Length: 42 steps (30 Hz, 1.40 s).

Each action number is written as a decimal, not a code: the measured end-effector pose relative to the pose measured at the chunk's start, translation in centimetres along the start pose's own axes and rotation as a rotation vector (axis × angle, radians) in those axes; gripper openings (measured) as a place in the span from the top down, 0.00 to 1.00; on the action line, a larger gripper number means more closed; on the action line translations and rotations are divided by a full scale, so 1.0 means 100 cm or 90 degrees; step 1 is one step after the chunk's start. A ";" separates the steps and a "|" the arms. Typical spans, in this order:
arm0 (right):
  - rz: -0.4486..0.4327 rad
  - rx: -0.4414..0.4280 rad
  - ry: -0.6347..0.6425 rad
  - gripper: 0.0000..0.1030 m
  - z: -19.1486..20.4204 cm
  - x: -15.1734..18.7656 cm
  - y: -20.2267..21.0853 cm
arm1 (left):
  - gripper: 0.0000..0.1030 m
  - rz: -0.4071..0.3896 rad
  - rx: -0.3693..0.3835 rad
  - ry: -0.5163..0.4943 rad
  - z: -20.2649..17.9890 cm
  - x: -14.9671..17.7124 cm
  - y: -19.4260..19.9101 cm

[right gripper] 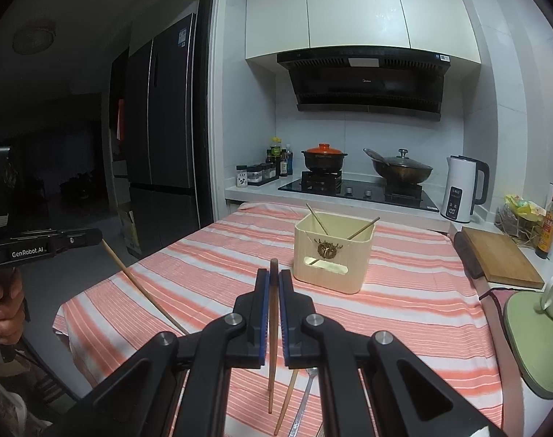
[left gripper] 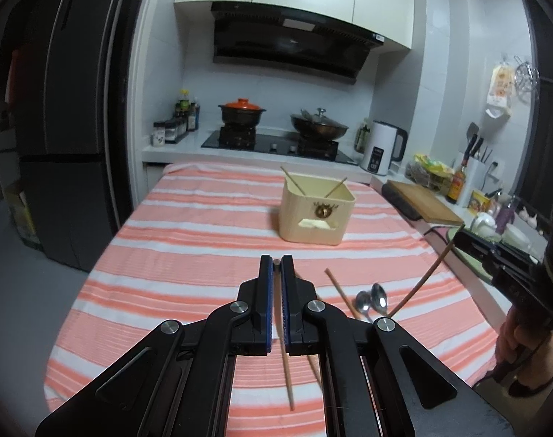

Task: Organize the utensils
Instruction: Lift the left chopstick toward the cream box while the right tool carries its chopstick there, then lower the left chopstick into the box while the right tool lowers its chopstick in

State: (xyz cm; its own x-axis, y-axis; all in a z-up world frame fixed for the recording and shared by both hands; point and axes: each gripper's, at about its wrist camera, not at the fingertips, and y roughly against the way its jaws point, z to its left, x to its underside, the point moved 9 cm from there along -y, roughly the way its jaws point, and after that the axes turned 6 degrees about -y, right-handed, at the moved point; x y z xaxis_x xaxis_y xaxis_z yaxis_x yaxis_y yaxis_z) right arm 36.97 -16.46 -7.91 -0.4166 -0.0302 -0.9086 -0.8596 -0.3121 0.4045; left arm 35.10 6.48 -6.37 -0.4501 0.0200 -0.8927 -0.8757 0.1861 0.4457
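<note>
While both grippers hang above the striped cloth [left gripper: 189, 240], each has a stick pinched.
Left gripper [left gripper: 276, 263]: jaws closed on a pale chopstick [left gripper: 287, 375], lifted off the cloth, its free end pointing down.
Right gripper [right gripper: 274, 273]: jaws clamped on a darker chopstick [right gripper: 272, 327], also raised.
Holder [right gripper: 332, 255]: cream box near the cloth's far end, two chopsticks leaning inside.
Left on cloth: one chopstick [left gripper: 340, 293] just beside two spoons [left gripper: 372, 298], near the right gripper.

Open striped cloth [right gripper: 403, 313] surrounds the lone cream holder [right gripper: 332, 253].
</note>
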 end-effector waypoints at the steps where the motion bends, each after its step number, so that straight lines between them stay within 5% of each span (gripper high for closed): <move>1: -0.001 -0.001 -0.001 0.95 0.000 -0.003 0.000 | 0.98 -0.001 0.005 -0.003 -0.003 -0.003 0.000; 15: -0.025 -0.014 0.001 0.95 -0.006 -0.061 -0.009 | 0.98 -0.002 0.077 -0.025 -0.045 -0.077 -0.018; 30: -0.101 0.053 -0.008 0.95 -0.074 -0.179 -0.083 | 0.98 -0.076 0.074 -0.008 -0.062 -0.212 -0.113; 37: -0.137 0.074 -0.030 0.95 -0.104 -0.202 -0.138 | 0.98 -0.057 0.023 0.004 -0.050 -0.218 -0.179; 42: -0.049 0.075 -0.065 0.95 -0.125 -0.173 -0.198 | 0.98 0.012 0.014 0.016 -0.039 -0.193 -0.229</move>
State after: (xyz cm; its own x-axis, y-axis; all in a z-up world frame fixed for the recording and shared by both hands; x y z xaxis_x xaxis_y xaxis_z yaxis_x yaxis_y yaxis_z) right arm 64.91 -21.60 -1.47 -0.3713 0.0887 -0.9243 -0.9162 -0.1966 0.3492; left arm 63.18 -2.00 0.93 -0.4705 -0.0012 -0.8824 -0.8633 0.2077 0.4600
